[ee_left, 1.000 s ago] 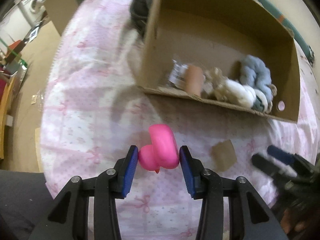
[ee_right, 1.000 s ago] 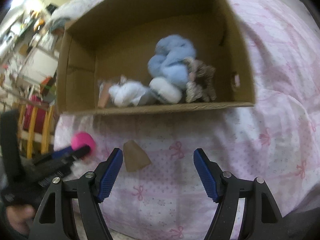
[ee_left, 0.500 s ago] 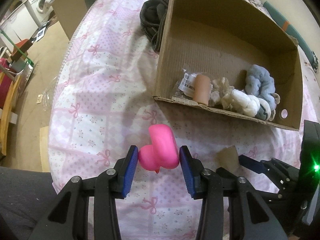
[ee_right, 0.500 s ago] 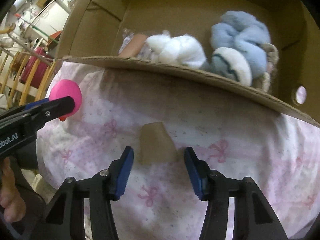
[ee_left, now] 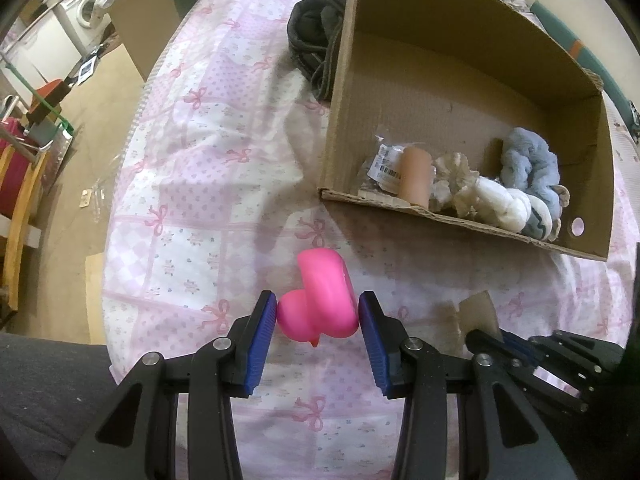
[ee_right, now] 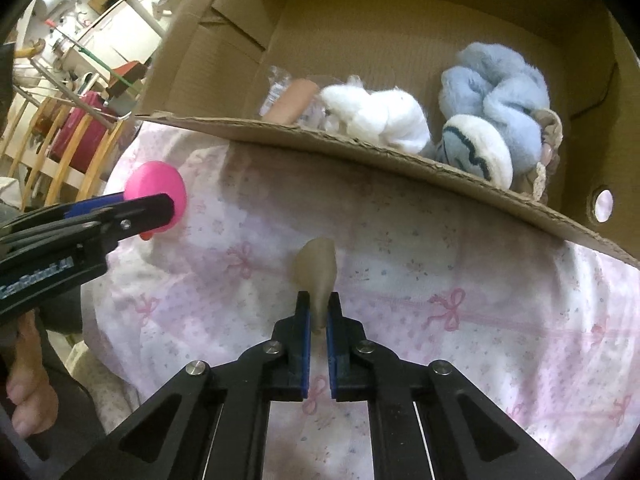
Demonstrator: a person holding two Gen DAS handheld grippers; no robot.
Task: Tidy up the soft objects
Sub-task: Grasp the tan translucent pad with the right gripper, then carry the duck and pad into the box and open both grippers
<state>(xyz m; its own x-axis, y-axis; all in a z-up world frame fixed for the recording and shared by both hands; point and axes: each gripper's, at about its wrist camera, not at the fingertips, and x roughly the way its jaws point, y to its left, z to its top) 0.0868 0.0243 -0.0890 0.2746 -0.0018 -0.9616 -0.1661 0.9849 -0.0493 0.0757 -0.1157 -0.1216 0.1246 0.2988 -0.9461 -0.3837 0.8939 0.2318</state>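
My left gripper (ee_left: 317,311) is shut on a pink rubber duck (ee_left: 322,299) and holds it above the pink patterned sheet; the duck also shows in the right wrist view (ee_right: 158,188). My right gripper (ee_right: 318,308) is shut on a small tan soft piece (ee_right: 317,276), squeezed thin between the blue pads on the sheet; it shows in the left wrist view (ee_left: 478,309). The open cardboard box (ee_left: 344,92) lies ahead and holds a blue fluffy scrunchie (ee_right: 496,92), a white fluffy one (ee_right: 380,116), a beige roll (ee_left: 416,176) and other soft items.
A dark grey bundle of cloth (ee_left: 316,40) lies left of the box. The bed edge drops to the floor at left (ee_left: 80,120), with wooden furniture and a red bag (ee_right: 80,128) beyond. A person's hand (ee_right: 24,384) holds the left gripper.
My right gripper has closed from wide open onto the tan piece after moving in over it. My left gripper keeps holding the duck and has drawn back slightly from the box.
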